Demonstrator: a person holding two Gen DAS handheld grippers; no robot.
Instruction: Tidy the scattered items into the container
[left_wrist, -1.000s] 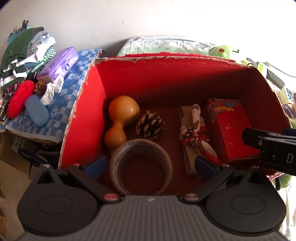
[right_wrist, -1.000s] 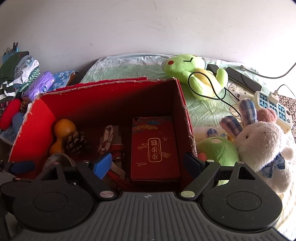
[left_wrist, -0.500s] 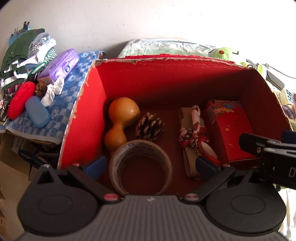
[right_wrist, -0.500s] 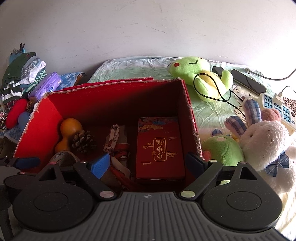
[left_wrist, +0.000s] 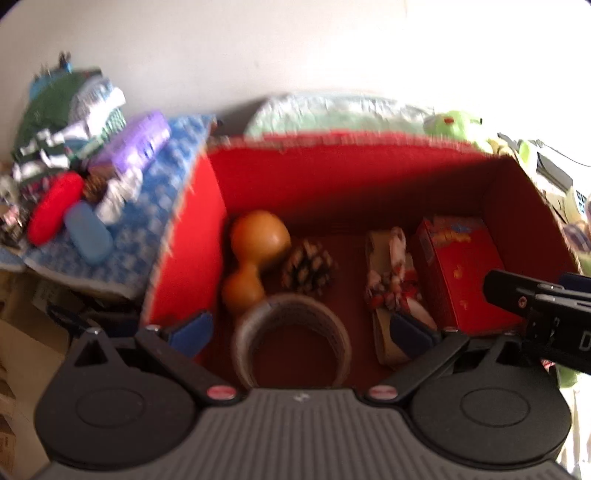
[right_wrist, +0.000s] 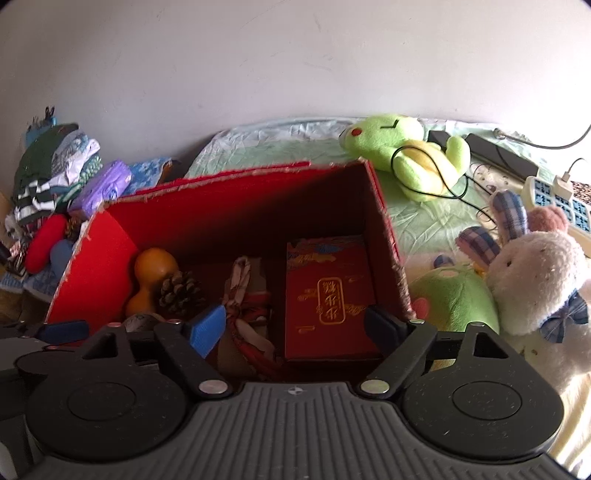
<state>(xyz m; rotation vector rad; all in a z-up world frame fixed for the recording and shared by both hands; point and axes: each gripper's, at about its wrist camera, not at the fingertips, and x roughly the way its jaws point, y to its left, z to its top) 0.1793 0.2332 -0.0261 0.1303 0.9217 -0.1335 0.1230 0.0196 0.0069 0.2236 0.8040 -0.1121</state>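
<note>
The red cardboard box (left_wrist: 192, 236) (right_wrist: 99, 266) holds an orange gourd (left_wrist: 255, 254) (right_wrist: 147, 280), a pine cone (left_wrist: 308, 267) (right_wrist: 181, 293), a tape roll (left_wrist: 291, 336), a knotted red-and-white rope on a beige strap (left_wrist: 393, 280) (right_wrist: 245, 306) and a red gift box (left_wrist: 461, 269) (right_wrist: 328, 299). My left gripper (left_wrist: 301, 334) is open and empty over the box's near edge, above the tape roll. My right gripper (right_wrist: 295, 328) is open and empty over the box's near right part; its body shows in the left wrist view (left_wrist: 539, 314).
Left of the box, a blue checked cloth (left_wrist: 155, 206) carries a purple case (left_wrist: 136, 144), a red case (left_wrist: 55, 206), a blue case (left_wrist: 88, 232) and folded clothes (left_wrist: 62, 114). Right of it lie a green plush (right_wrist: 406, 151), a white rabbit plush (right_wrist: 535, 273), cables and a power strip (right_wrist: 554, 199).
Both grippers have pulled back and risen slightly from the box, so the box sits lower and smaller in both views. Both stay open. The items in the box have not moved.
</note>
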